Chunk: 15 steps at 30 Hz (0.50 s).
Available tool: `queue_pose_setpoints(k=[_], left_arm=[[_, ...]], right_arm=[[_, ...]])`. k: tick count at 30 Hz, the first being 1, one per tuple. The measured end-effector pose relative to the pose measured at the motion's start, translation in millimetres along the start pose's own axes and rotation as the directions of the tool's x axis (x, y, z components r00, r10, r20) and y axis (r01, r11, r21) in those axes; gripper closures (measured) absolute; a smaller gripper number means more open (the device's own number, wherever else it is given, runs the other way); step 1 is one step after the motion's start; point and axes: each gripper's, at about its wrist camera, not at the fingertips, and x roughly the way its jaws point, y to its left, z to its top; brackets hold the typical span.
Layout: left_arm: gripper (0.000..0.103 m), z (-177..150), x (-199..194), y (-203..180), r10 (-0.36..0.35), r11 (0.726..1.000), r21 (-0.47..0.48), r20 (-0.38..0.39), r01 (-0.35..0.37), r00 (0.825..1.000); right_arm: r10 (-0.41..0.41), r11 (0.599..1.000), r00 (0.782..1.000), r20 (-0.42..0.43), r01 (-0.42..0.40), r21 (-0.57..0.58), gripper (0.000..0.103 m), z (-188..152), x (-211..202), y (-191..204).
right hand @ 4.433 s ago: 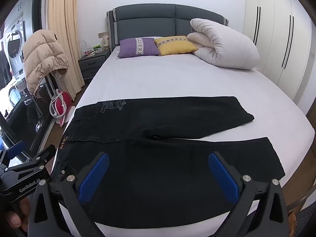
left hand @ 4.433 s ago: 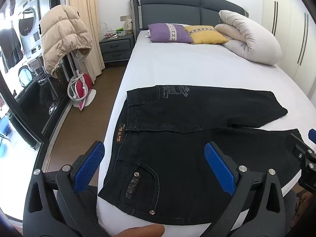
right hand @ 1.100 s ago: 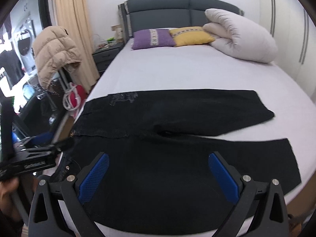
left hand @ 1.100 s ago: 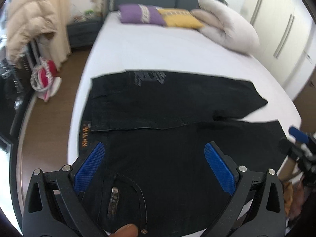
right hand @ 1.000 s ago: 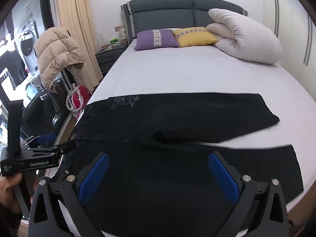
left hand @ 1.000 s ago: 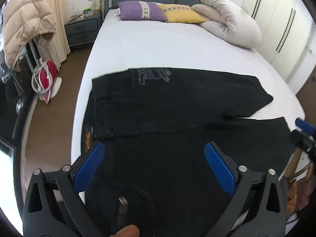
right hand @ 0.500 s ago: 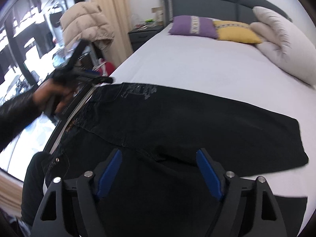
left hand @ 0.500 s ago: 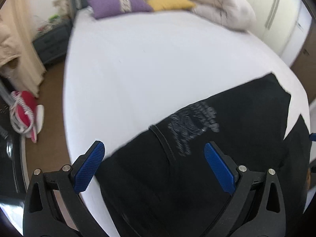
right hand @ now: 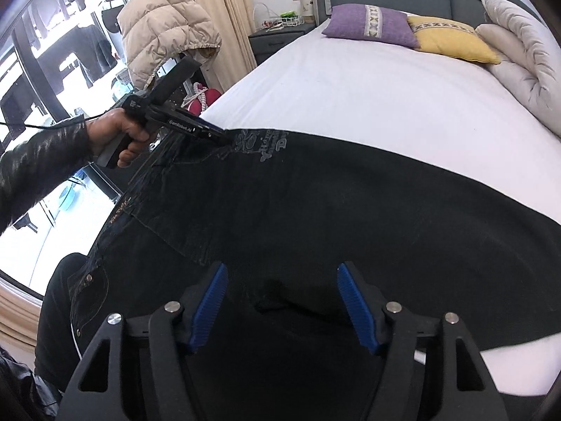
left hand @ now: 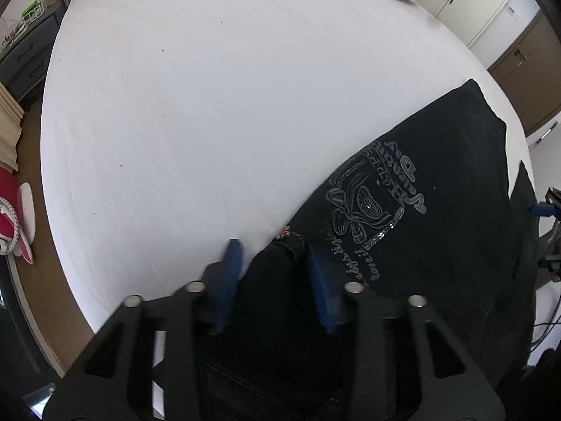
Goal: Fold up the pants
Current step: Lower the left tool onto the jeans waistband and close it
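Note:
Black pants (right hand: 350,210) lie flat across the white bed (left hand: 210,105), waistband to the left, with a silver print (left hand: 378,203) on the far leg. My left gripper (left hand: 275,256) points steeply down at the far waistband corner. Its jaws are closing with the studded band edge (left hand: 285,236) between the blue pads (left hand: 231,273), and a gap still shows. In the right wrist view a hand holds that left gripper (right hand: 219,135) at the same corner. My right gripper (right hand: 280,270) hovers low over the crotch. Its jaws are closing and stand apart over a small fabric wrinkle (right hand: 280,298).
Purple pillow (right hand: 368,29), yellow pillow (right hand: 452,40) and a rolled duvet (right hand: 519,52) sit at the headboard. A beige puffer jacket (right hand: 164,28) hangs left of the bed by a nightstand (right hand: 280,37). A red and white item (left hand: 14,217) lies on the floor. Wardrobe doors (left hand: 491,0) are beyond.
My left gripper swung from the near side to the far waistband corner, dropped, and its jaws narrowed around the band. My right gripper moved down toward the crotch and its jaws narrowed.

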Motion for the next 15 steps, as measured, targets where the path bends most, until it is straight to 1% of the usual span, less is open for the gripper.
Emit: queue_pose_setpoints(k=[1,2,3,4,6,10,11,15], left_arm=[[0.078,1,-1,0,0.007,1.0,0.002,-0.001,-0.007,1.0],[0.086,2,-2,0,0.017,1.0,0.004,0.005,-0.017,1.0],[0.091,2,-4,-1,0.023,1.0,0.005,0.012,-0.023,1.0],[0.094,-3,-4,-17,0.043,0.999,0.012,0.033,-0.043,0.999],[0.098,-12,-19,-32,0.083,0.996,0.02,0.097,-0.085,0.992],[0.099,-33,-47,-53,0.133,0.988,0.047,0.2,-0.145,0.971],[0.099,-39,-56,-61,0.14,0.986,0.06,0.232,-0.158,0.963],[0.099,-64,-88,-79,0.152,0.978,0.093,0.305,-0.188,0.94]], right_arm=[[0.001,1.0,1.0,0.003,-0.001,-0.005,0.035,5,4,0],[0.003,1.0,1.0,0.005,-0.003,-0.01,0.036,9,5,0],[0.005,1.0,1.0,0.009,-0.004,-0.018,0.036,12,6,1],[0.005,0.999,1.0,0.013,-0.005,-0.035,0.037,19,9,3],[0.007,0.997,1.0,0.019,-0.006,-0.071,0.038,30,13,6],[0.002,0.982,0.999,0.042,0.006,-0.19,0.039,63,23,13],[-0.001,0.977,0.999,0.042,0.009,-0.211,0.042,72,27,13],[-0.019,0.956,0.999,0.037,0.029,-0.291,0.046,106,46,13]])
